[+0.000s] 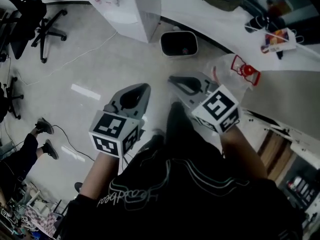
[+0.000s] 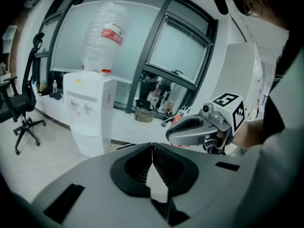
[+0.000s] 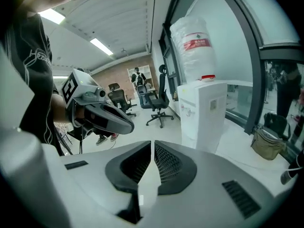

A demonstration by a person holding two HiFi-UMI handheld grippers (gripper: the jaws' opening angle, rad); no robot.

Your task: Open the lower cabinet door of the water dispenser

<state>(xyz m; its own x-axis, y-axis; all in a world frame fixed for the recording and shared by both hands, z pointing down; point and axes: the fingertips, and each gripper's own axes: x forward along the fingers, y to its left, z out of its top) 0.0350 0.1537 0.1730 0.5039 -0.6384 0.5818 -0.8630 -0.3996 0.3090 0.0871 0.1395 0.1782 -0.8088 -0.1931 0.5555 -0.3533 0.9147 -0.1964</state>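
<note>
Facing dispenser (image 2: 90,118) from afar.
Holding nothing in left gripper (image 2: 152,147) or right gripper (image 3: 153,145), jaws together; cannot read red label (image 2: 113,33) on bottle (image 2: 102,51).

No legible text or labels

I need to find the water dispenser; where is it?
Left gripper view: the water dispenser stands left of centre, before the glass wall, an office chair on its left.

Water bottle (image 2: 103,34) upright on the water dispenser (image 2: 90,115), office chair (image 2: 23,103) left of it, bin (image 1: 178,43) on the floor (image 1: 90,64) ahead of left gripper (image 1: 134,91) and right gripper (image 1: 180,81), these side by side, apart
</note>
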